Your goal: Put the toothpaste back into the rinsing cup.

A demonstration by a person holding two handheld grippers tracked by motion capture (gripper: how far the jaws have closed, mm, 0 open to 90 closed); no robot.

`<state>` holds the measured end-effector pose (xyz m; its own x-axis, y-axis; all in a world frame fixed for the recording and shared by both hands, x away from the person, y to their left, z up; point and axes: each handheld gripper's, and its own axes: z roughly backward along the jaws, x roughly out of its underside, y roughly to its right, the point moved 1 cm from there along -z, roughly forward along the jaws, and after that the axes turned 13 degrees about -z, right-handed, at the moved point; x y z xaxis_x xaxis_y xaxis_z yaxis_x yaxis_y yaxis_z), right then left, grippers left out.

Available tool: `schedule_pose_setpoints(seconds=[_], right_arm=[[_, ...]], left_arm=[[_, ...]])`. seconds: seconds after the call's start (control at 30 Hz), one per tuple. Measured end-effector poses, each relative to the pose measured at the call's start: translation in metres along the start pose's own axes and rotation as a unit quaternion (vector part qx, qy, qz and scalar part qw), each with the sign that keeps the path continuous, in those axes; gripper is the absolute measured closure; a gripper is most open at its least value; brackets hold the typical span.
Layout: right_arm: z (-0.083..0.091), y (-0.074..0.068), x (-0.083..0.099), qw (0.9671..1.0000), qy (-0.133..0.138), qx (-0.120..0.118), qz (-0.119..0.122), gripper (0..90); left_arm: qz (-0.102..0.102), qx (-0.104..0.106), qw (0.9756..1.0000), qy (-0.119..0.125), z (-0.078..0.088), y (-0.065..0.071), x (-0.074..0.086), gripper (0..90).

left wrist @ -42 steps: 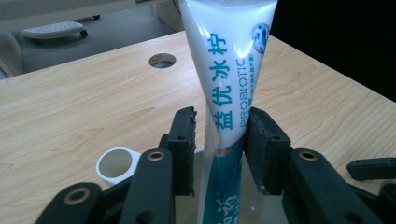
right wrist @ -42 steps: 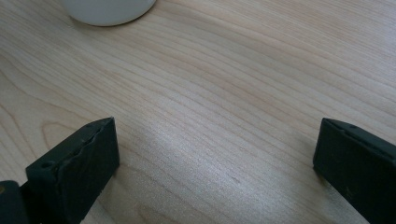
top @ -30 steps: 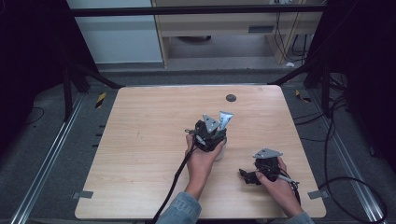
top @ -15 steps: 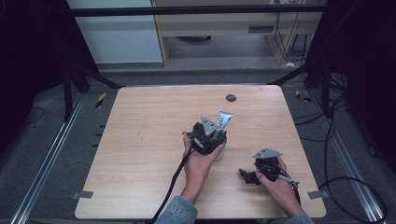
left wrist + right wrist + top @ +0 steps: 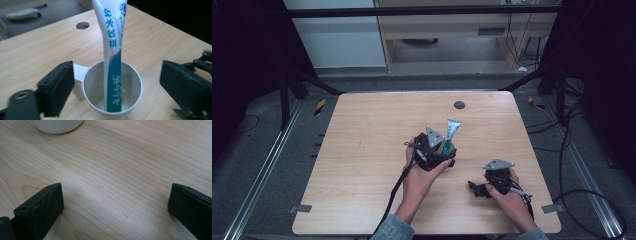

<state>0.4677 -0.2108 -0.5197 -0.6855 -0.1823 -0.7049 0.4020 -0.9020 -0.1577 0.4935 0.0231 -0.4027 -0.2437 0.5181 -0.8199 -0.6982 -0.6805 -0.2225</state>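
Your left claw (image 5: 117,92) is standing wide, jaws just opening around the white cup (image 5: 112,87) mid-bench (image 5: 362,150); the toothpaste tube (image 5: 112,62) is leaning inside, released. Brushing it while withdrawing risks tipping it. Right claw (image 5: 115,202) is idling wide, empty.

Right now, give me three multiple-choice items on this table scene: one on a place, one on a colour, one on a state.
1. Where is the toothpaste tube?
A. flat on the table
B. standing in the white cup
C. clamped in the right hand-held gripper

2. What colour is the tube's lower part?
A. teal
B. red
C. yellow

3. How do the jaws of the left hand-held gripper stand?
A. shut on the tube
B. shut on the cup handle
C. open, either side of the cup

Answers: 1 B, its lower end sits inside the cup; 2 A, teal below white; 3 C, gaps show between both pads and the cup.
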Motion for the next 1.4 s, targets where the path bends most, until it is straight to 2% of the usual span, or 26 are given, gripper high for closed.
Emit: schedule_pose_setpoints(seconds=[0.13, 0.23, 0.27, 0.33, 0.4, 0.43, 0.5, 0.57, 0.6, 0.77, 0.8, 0.9, 0.93, 1.03, 1.17, 1.2, 1.27, 1.4], right_arm=[[0.0, 0.0, 0.0, 1.0, 0.0, 0.001, 0.002, 0.6], [0.0, 0.0, 0.0, 1.0, 0.0, 0.0, 0.001, 0.6], [0.0, 0.0, 0.0, 1.0, 0.0, 0.0, 0.001, 0.6], [0.0, 0.0, 0.0, 1.0, 0.0, 0.0, 0.001, 0.6], [0.0, 0.0, 0.0, 1.0, 0.0, 0.001, 0.001, 0.5], [0.0, 0.0, 0.0, 1.0, 0.0, 0.0, 0.0, 0.6], [0.0, 0.0, 0.0, 1.0, 0.0, 0.0, 0.0, 0.6], [0.0, 0.0, 0.0, 1.0, 0.0, 0.0, 0.0, 0.6], [0.0, 0.0, 0.0, 1.0, 0.0, 0.0, 0.0, 0.6], [0.0, 0.0, 0.0, 1.0, 0.0, 0.0, 0.001, 0.5], [0.0, 0.0, 0.0, 1.0, 0.0, 0.0, 0.0, 0.6], [0.0, 0.0, 0.0, 1.0, 0.0, 0.0, 0.0, 0.6], [0.0, 0.0, 0.0, 1.0, 0.0, 0.0, 0.001, 0.6], [0.0, 0.0, 0.0, 1.0, 0.0, 0.0, 0.0, 0.6], [0.0, 0.0, 0.0, 1.0, 0.0, 0.0, 0.001, 0.6], [0.0, 0.0, 0.0, 1.0, 0.0, 0.0, 0.0, 0.6], [0.0, 0.0, 0.0, 1.0, 0.001, 0.0, 0.0, 0.6], [0.0, 0.0, 0.0, 1.0, 0.0, 0.0, 0.0, 0.6]], left_arm=[[-0.003, 0.013, 0.9999, -0.004, 0.007, -0.002, 0.0, 6.4], [-0.001, 0.01, 0.9999, -0.003, 0.013, -0.005, 0.001, 5.6], [0.001, 0.004, 1.0, -0.001, 0.015, -0.007, 0.001, 5.4], [0.005, 0.011, 0.9999, 0.005, 0.021, -0.014, 0.003, 5.1], [-0.003, 0.007, 1.0, -0.002, 0.025, -0.02, 0.005, 4.8], [0.001, 0.008, 1.0, -0.005, 0.031, -0.027, 0.008, 4.6], [0.003, 0.006, 1.0, -0.006, 0.034, -0.029, 0.009, 4.5], [-0.006, 0.003, 0.9999, -0.012, 0.039, -0.034, 0.013, 3.7], [-0.013, 0.006, 0.9997, -0.018, 0.043, -0.037, 0.018, 3.1], [-0.019, 0.004, 0.9992, -0.034, 0.049, -0.043, 0.031, 2.6], [-0.023, 0.01, 0.9988, -0.043, 0.051, -0.046, 0.039, 2.5], [-0.028, 0.015, 0.9979, -0.057, 0.052, -0.05, 0.048, 2.3], [-0.019, 0.014, 0.9978, -0.062, 0.054, -0.053, 0.057, 2.6], [-0.025, 0.011, 0.9973, -0.068, 0.059, -0.056, 0.065, 2.5], [-0.029, 0.011, 0.9968, -0.074, 0.064, -0.058, 0.071, 2.7], [-0.045, 0.011, 0.996, -0.076, 0.068, -0.056, 0.075, 2.3], [-0.051, 0.009, 0.9953, -0.082, 0.069, -0.055, 0.078, 2.4], [-0.05, 0.002, 0.995, -0.086, 0.069, -0.055, 0.087, 2.5]])
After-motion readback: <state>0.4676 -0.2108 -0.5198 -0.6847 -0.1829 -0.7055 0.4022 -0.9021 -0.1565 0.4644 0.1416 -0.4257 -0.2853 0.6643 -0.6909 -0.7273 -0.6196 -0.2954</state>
